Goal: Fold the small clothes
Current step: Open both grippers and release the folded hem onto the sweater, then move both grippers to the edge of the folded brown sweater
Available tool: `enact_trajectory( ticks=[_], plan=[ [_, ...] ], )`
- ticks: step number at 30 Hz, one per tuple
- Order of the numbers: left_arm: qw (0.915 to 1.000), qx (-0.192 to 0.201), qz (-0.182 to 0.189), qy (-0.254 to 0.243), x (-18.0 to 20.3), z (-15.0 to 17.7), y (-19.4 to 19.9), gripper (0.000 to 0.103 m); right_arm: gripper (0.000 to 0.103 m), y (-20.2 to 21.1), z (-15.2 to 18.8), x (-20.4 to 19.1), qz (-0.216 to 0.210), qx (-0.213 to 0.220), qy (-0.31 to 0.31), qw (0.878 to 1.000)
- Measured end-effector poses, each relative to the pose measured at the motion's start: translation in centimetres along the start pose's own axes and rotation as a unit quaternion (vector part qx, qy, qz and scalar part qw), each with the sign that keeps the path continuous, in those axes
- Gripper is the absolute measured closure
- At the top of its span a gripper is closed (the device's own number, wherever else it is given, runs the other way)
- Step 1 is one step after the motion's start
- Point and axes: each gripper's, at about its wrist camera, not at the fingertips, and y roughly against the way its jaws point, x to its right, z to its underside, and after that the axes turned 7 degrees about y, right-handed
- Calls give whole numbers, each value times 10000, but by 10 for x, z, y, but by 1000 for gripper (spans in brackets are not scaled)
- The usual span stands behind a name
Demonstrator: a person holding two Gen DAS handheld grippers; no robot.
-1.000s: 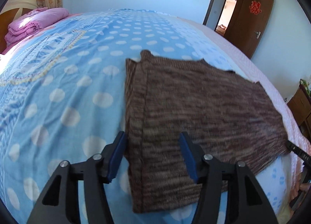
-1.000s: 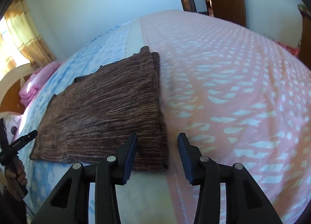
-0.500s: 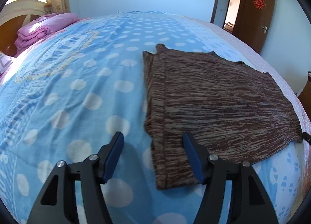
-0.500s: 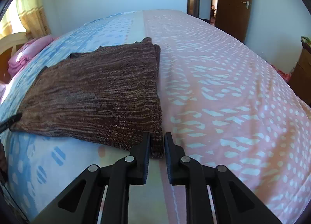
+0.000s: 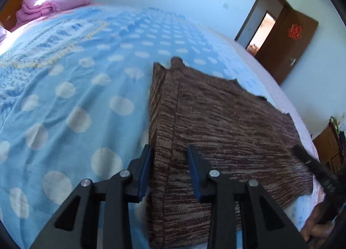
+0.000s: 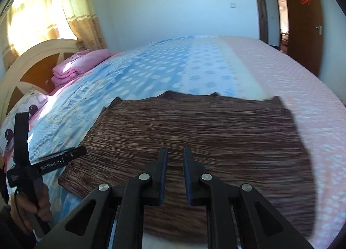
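Right tongs point(image 6: 174, 162): jaws nearly together with a narrow gap, over the near part of the brown knit garment point(image 6: 216, 132).
Garment: spread flat on the bed point(image 6: 281, 72), beyond and beneath the tongs.
Left tongs point(image 6: 64, 156): left of the right tongs, held by a hand point(image 6: 32, 203), tip at the garment's left edge.
Pink bedding point(image 6: 80, 65): far left, beside the headboard point(image 6: 32, 59).

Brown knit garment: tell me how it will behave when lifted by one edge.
The brown knit garment lies limp and flat on the bed, so it will probably drape and sag. Its loose ribbed knit may stretch. It is likely light and won't slide freely.
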Motion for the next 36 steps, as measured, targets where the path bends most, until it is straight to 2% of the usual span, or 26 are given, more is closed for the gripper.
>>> enact_trajectory(
  ticks=[1, 3, 5, 6, 9, 13, 15, 18, 19, 20, 22, 24, 27, 29, 32, 36],
  plan=[
    [9999, 19, 75, -74, 1, 2, 1, 83, 90, -12, 2, -8, -75, -115, 16, 9999],
    [9997, 46, 191, -164, 1, 3, 5, 88, 87, -45, 15, -26, -551, -704, 67, 9960],
    [9989, 118, 367, -270, 1, 6, 11, 90, 82, -42, 18, -40, -326, -450, 400, 9977],
    [9987, 122, 430, -242, 0, 7, 13, 90, 80, -41, 17, -44, -321, -481, 511, 9970],
    [9978, 147, 641, 41, -11, 10, 20, 91, 80, -43, 17, -41, -407, -481, 425, 9971],
    [9966, 43, 706, 432, -27, 13, 19, 91, 80, -47, 18, -35, -530, -448, 309, 9971],
    [9969, 12, 667, 414, -26, 11, 19, 89, 76, -47, 17, -33, -543, -469, 341, 9968],
    [9985, 96, 485, 216, -20, 15, 19, 81, 76, -37, 12, -36, -467, -476, 421, 9969],
    [9989, 69, 405, 240, -21, 16, 18, 69, 76, -30, 11, -33, -513, -322, 273, 9978],
    [9987, 38, 417, 300, -23, 16, 16, 64, 76, -24, 9, -29, -553, -170, 105, 9983],
    [9981, 37, 495, 352, -26, 15, 16, 62, 76, -27, 10, -28, -547, -210, 28, 9983],
    [9983, 38, 458, 360, -27, 16, 16, 62, 76, -47, 19, -35, -603, -609, 251, 9960],
    [9978, 36, 515, 413, -29, 17, 19, 60, 75, -37, 18, -44, -476, -571, 558, 9957],
    [9969, 21, 622, 481, -31, 20, 25, 53, 76, -24, 19, -40, -585, -471, 421, 9963],
    [9963, 16, 732, 461, -30, 25, 32, 40, 76, 3, 30, -28, -364, -288, 304, 9985],
    [9977, 13, 541, 410, -20, 24, 32, 32, 76, 24, 55, 3, -50, -174, 30, 9998]
  ],
)
